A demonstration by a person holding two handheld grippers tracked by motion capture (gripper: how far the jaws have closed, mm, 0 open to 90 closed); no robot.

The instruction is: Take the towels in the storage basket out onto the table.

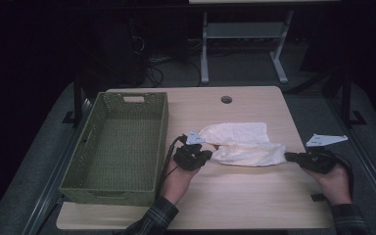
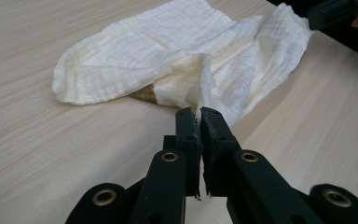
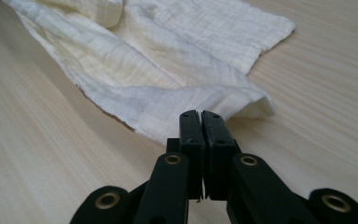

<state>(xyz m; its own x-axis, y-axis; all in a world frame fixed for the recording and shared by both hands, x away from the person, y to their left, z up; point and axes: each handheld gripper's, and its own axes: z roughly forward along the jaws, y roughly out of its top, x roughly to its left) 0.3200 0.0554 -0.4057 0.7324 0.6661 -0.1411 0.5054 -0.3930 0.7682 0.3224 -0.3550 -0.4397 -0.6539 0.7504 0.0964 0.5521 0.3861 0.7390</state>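
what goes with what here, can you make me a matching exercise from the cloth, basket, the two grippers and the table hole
Things:
1. white cloth
2. green basket
3. left gripper
4. right gripper
5. round hole

Places or states:
A. shut on the cloth's right end
B. near the table's far edge
C. lies crumpled between the grippers
D. empty, at the table's left
E. shut on the cloth's left end

Pairs: 1-C, 2-D, 3-E, 4-A, 5-B
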